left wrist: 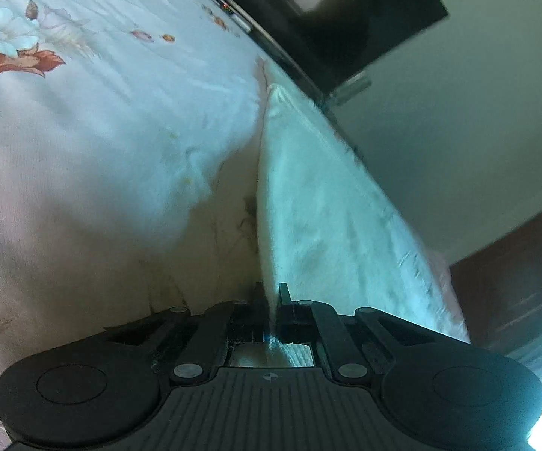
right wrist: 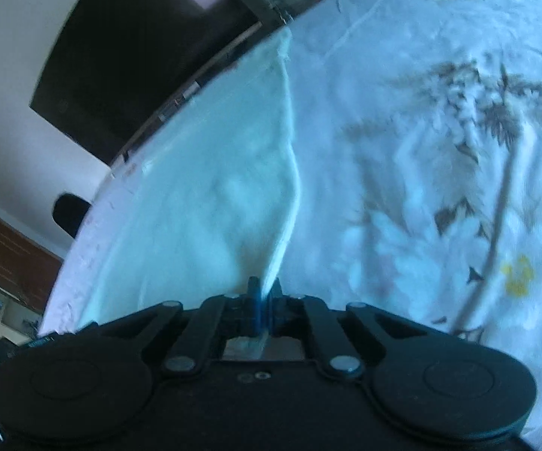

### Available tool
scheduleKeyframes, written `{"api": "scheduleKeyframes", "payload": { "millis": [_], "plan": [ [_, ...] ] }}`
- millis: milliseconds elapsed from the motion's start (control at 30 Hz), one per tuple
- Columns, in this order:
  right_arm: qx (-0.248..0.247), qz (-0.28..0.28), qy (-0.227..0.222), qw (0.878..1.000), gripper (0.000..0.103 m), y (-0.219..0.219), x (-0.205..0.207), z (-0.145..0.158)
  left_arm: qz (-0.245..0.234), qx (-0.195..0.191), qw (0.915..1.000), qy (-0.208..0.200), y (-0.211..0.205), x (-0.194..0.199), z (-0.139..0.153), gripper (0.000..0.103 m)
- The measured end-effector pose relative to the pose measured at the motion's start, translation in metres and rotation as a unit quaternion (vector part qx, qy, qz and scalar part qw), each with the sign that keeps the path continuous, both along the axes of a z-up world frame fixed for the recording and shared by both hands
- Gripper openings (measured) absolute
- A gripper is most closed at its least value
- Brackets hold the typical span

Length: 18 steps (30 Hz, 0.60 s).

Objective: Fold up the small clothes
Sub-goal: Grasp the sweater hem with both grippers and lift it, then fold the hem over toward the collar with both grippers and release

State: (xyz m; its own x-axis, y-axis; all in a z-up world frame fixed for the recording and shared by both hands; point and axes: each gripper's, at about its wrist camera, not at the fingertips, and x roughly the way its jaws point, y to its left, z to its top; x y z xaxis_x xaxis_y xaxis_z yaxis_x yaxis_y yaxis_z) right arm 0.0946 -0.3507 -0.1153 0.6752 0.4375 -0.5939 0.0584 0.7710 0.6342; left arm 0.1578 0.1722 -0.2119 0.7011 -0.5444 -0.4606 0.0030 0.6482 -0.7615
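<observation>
my left gripper [left wrist: 271, 293] is closed tight on the edge of the white cloth [left wrist: 327, 203], fabric pinched between the jaws and poking back through behind them. my right gripper [right wrist: 264, 289] is the same, jaws clamped on another edge of the white cloth [right wrist: 210, 203], a bit of fabric showing behind the fingers. the cloth is lifted off the floral bedsheet [left wrist: 83, 112] and runs away from each gripper as a taut sheet, narrowing toward a far corner near the bed's edge. in the right view the bedsheet [right wrist: 421, 150] with its brown leaf print lies to the right of the cloth. a dark tv [left wrist: 346, 11] hangs on the wall beyond the bed, also in the right view [right wrist: 139, 56]. both views blurred.
</observation>
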Motion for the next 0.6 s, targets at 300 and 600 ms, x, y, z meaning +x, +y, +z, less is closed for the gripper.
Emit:
{"api": "scheduleKeyframes", "payload": {
  "millis": [300,600],
  "plan": [
    [-0.035,0.004,-0.092,0.995,0.004,0.0,0.026,0.065,0.022,-0.041,0.9958,-0.079,0.002,0.033,0.068,0.003],
    [-0.07,-0.008,-0.157,0.985,0.004,0.0,0.098,0.128,0.016,-0.023,0.9921,-0.122,-0.005,0.126,0.128,0.003]
  ]
}}
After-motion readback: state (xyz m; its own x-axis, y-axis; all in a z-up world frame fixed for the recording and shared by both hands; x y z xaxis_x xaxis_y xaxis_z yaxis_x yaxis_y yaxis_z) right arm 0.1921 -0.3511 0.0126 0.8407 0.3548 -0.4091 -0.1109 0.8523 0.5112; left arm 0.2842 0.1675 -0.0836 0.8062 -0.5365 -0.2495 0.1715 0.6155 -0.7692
